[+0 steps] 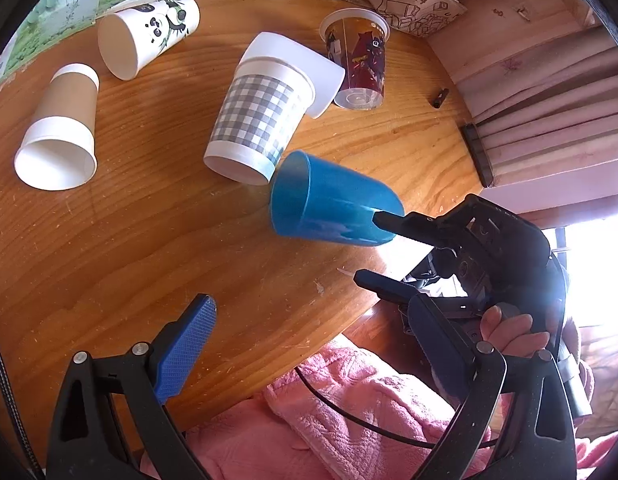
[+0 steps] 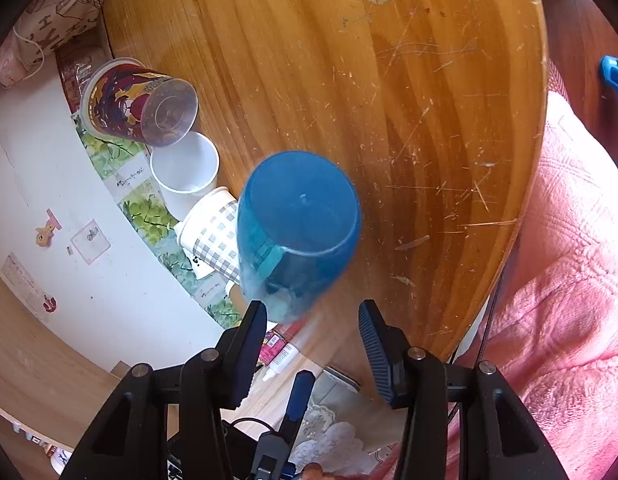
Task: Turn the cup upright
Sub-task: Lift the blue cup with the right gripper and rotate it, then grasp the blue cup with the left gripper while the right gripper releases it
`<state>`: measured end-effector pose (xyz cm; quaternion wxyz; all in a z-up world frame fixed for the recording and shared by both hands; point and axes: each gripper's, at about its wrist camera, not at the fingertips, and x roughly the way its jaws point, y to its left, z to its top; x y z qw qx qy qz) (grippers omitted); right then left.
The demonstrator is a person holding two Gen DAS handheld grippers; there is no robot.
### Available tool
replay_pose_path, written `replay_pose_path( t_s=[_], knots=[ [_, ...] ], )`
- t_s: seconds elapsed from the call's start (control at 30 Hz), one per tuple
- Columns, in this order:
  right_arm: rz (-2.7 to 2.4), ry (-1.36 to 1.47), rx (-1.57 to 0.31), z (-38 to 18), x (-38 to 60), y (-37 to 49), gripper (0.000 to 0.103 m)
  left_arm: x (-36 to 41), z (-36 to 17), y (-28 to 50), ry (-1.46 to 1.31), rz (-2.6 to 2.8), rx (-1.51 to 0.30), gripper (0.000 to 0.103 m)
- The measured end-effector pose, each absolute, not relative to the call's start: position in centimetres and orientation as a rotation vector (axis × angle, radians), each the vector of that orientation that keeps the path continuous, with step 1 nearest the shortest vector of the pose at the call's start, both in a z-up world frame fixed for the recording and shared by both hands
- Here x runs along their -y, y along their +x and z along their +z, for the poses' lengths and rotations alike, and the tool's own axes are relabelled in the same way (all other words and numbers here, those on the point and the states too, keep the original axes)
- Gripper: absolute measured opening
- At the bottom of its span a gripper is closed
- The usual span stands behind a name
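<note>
Lying tilted on the wooden table (image 1: 129, 240), the translucent blue plastic cup (image 1: 333, 204) touches a gingham paper cup (image 1: 257, 120); right gripper (image 1: 367, 246) spread around its base, left gripper (image 1: 309, 340) spread. Right wrist view: the blue cup looks empty, as does a white paper cup (image 2: 187, 168).

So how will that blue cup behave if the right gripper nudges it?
The blue cup lies on its side, so it will probably roll in a curve. It looks like thin, empty plastic: likely light and easily pushed. The open right gripper isn't gripping it.
</note>
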<state>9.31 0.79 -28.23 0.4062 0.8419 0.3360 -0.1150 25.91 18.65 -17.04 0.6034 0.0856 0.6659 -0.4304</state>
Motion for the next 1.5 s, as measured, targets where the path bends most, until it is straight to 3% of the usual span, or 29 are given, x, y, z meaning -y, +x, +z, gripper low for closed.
replay_pose_path(
  t_s=[0.33,0.6,0.93,1.23,1.5],
  knots=[
    [-0.228,2.136,-0.896,-28.2,0.5,9.5,0.05,-17.8,-17.4,25.9,0.139,-0.911,-1.603,0.098],
    [-0.182,2.106,-1.039,-27.8,1.5,9.3,0.05,-17.5,-19.7,25.5,-0.001,-0.782,-1.732,0.098],
    [-0.102,1.948,-1.239,-26.6,3.4,9.6,0.05,-18.7,-21.6,25.0,-0.246,-0.59,-1.744,0.098],
    [-0.021,1.744,-1.38,-25.8,5.5,10.4,0.05,-18.5,-22.8,23.9,-0.397,-0.46,-1.695,0.098],
    [0.034,1.376,-1.466,-23.6,7.7,13.1,0.05,-18.9,-23.5,24.0,-0.53,-0.384,-1.626,0.097]
  ],
)
